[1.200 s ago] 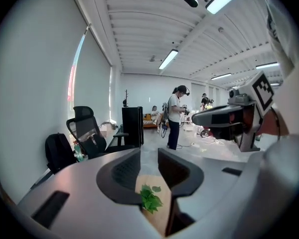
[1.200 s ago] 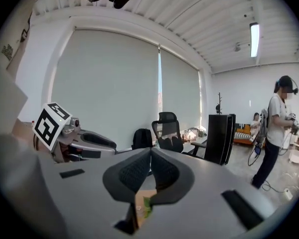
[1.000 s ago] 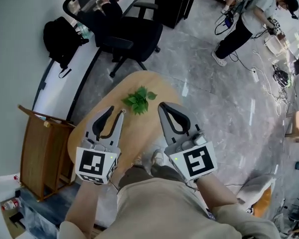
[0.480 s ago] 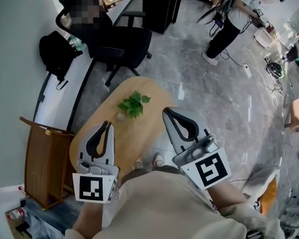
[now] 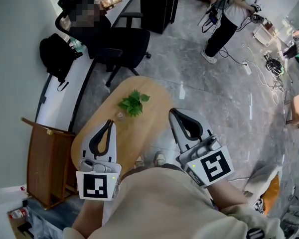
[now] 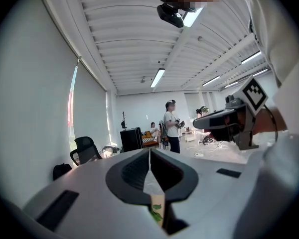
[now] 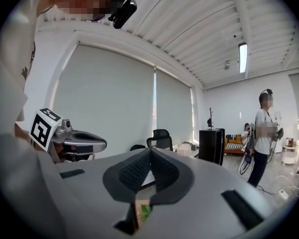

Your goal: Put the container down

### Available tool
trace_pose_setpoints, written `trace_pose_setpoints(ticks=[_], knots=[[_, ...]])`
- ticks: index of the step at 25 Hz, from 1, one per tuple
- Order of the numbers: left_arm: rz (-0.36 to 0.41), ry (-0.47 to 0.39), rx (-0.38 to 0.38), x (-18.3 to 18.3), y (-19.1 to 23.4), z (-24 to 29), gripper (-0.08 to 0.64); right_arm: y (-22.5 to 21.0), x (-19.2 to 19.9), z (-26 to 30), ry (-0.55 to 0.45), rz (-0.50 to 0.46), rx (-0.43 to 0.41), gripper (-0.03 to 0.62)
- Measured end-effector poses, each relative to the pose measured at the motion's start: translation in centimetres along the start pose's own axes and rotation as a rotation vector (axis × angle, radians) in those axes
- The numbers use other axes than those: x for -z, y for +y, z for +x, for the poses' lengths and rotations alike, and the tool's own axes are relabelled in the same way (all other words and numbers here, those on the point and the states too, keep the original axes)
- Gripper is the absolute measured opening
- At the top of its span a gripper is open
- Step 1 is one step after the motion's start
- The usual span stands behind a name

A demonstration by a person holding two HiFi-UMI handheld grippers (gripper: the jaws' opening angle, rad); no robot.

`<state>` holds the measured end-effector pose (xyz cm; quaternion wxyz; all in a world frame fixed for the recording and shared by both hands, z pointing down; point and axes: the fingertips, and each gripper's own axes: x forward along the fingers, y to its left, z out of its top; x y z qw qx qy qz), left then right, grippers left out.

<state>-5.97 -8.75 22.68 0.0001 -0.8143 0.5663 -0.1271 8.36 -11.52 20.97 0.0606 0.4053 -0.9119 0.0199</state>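
No word, number or brand name can be read in any of the views. The only sign-like things are a black-and-white square marker (image 5: pixel 96 186) on the back of the left tool (image 5: pixel 108 122) and a second marker (image 5: pixel 213 165) on the back of the right tool (image 5: pixel 173 111). Both show only block patterns, without letters or digits.
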Motion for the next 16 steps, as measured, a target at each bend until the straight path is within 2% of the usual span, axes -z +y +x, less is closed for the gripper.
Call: trace_pose_setpoints(ticks=[6, 16], knots=[[-0.017, 0.016, 0.020, 0.43, -0.67, 0.27, 0.014, -0.25, -0.32, -0.50, -0.008, -0.017, 0.004, -0.004], [-0.004, 0.008, 0.030, -0.08, -0.67, 0.01, 0.014, -0.04, -0.11, -0.36, 0.006, -0.041, -0.004, -0.004]])
